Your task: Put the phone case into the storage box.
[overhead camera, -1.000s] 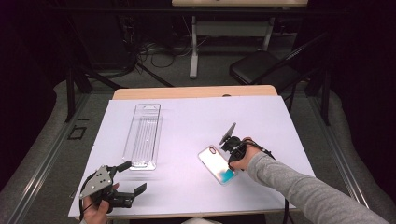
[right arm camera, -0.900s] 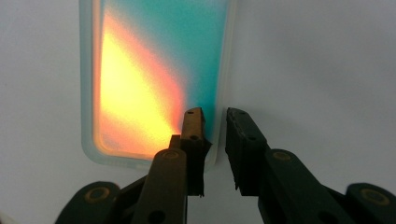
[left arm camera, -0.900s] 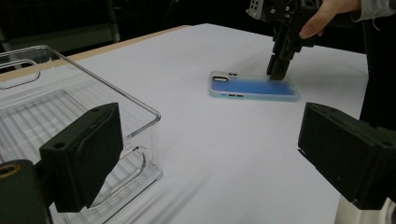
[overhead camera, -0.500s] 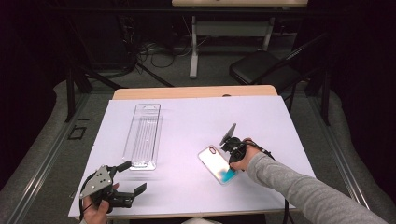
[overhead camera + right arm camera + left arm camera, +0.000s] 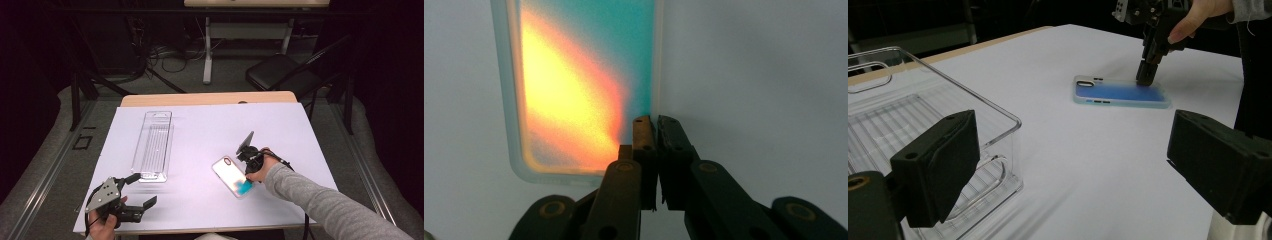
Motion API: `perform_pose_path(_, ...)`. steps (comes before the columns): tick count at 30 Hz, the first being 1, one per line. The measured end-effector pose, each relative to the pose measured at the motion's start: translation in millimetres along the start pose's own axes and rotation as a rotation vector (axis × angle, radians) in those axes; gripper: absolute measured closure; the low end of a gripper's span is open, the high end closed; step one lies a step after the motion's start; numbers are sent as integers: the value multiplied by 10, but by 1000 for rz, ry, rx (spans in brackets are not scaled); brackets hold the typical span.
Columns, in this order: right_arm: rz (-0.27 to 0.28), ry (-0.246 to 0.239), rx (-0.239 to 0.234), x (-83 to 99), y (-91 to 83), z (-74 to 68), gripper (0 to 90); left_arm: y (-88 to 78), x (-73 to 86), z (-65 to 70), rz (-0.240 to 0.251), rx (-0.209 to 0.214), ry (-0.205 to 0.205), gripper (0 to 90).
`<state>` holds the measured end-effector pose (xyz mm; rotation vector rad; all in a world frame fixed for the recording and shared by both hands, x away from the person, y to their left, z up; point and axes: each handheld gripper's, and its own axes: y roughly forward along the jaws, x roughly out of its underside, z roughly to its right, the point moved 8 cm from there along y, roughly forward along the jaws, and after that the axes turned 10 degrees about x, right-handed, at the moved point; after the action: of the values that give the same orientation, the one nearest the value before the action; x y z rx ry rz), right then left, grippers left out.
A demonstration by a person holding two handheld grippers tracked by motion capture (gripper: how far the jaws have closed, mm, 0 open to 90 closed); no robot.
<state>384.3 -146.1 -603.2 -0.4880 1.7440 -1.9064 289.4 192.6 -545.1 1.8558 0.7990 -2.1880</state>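
The right claw (image 5: 655,120) points down at the tabletop (image 5: 300,130) with its two jaws having just been closing; they now stand clenched on the side rim of the phone case (image 5: 579,85), one jaw inside the case and the other outside it, near one of the case's bottom corners. In the left claw's view the same right claw (image 5: 1147,77) comes down from the person's hand (image 5: 1198,15) onto the long edge of the case (image 5: 1120,92), at the end away from the camera cut-out. The case lies flat on the white sheet, open side up, its colour running from blue-green to orange.

From above, the right claw (image 5: 248,159) sits at the right-hand middle of the tabletop, with the case (image 5: 232,176) lying slantwise just to its left, camera end pointing away from the person.

The left claw (image 5: 134,192) rests released near the front left corner, its jaws spread wide with nothing between them, well apart from the case. Just beyond it lies a clear plastic bin (image 5: 152,145), long and narrow, running away from the person; its near end shows beside the left jaw in the left claw's own view (image 5: 923,125).
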Motion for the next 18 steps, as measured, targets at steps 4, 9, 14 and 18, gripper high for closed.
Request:
perform_pose_path(4,-6,2,2,0,-2,7,875,-1,0,0,0,0,1,71)
perform_pose_path(9,-1,25,-1,-8,6,6,876,0,1,-2,-1,-1,1,70)
perform_pose_path(14,-6,33,-2,-5,3,4,877,0,2,-4,-2,-2,2,71)
perform_pose_path(18,5,44,-4,-11,11,-3,878,-1,1,-4,-1,-2,2,71)
